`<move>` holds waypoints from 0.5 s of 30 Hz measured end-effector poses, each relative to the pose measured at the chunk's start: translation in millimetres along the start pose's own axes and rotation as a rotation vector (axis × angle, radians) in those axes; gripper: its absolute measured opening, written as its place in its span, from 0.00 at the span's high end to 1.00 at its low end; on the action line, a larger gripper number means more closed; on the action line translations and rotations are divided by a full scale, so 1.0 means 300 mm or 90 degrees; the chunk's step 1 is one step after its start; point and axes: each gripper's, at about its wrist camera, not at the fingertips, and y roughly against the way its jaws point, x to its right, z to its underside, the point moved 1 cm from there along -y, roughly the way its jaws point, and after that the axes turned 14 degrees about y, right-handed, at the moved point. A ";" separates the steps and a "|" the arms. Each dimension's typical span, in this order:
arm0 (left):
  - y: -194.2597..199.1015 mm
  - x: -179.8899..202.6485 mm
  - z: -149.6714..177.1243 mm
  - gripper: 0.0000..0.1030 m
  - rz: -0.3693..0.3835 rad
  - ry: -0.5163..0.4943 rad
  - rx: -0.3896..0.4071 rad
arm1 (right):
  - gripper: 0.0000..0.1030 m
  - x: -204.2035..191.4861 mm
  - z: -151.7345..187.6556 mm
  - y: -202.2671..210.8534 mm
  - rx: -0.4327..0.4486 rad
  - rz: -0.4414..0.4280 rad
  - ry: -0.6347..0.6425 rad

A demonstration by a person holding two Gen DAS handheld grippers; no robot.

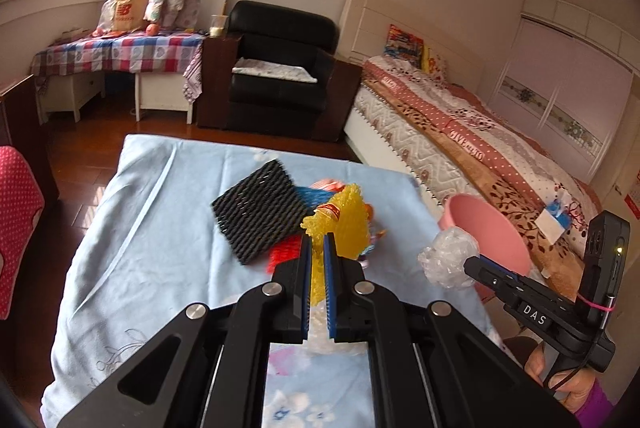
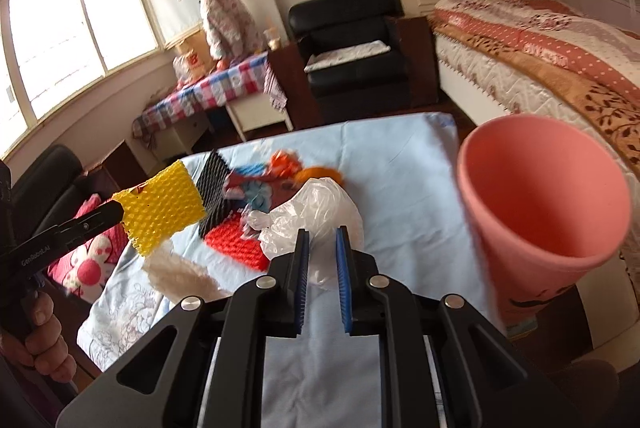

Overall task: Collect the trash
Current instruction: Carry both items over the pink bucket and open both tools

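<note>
My left gripper [image 1: 319, 242] is shut on a yellow foam net [image 1: 344, 224] and holds it above the table; it also shows in the right wrist view [image 2: 162, 208]. My right gripper [image 2: 322, 240] is shut on a crumpled clear plastic bag [image 2: 316, 216], also seen in the left wrist view [image 1: 448, 256]. A pink bin [image 2: 548, 212] stands at the table's right edge, close to the right gripper. On the light blue tablecloth [image 1: 160, 228] lie a black foam net [image 1: 260, 212], a red foam net [image 2: 236, 244], a blue one [image 1: 312, 194] and orange wrappers [image 2: 284, 164].
A white foam piece [image 2: 180, 276] lies near the left front of the table. A black armchair [image 1: 280, 68] stands beyond the table, a bed [image 1: 480, 140] to the right, a checked bench [image 1: 120, 56] under the window, and a red dotted chair [image 1: 16, 220] on the left.
</note>
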 end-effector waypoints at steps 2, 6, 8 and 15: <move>-0.012 0.041 -0.007 0.95 0.007 -0.015 -0.001 | 0.87 0.030 -0.004 0.024 0.011 0.013 -0.008; -0.050 0.133 -0.005 0.95 0.026 -0.047 -0.009 | 0.86 0.110 -0.004 0.069 0.030 0.043 -0.033; -0.073 0.187 0.001 0.95 0.040 -0.063 -0.014 | 0.87 0.154 -0.002 0.087 0.035 0.062 -0.047; -0.175 0.380 0.020 0.95 0.079 -0.114 -0.026 | 0.86 0.324 0.016 0.142 0.050 0.129 -0.100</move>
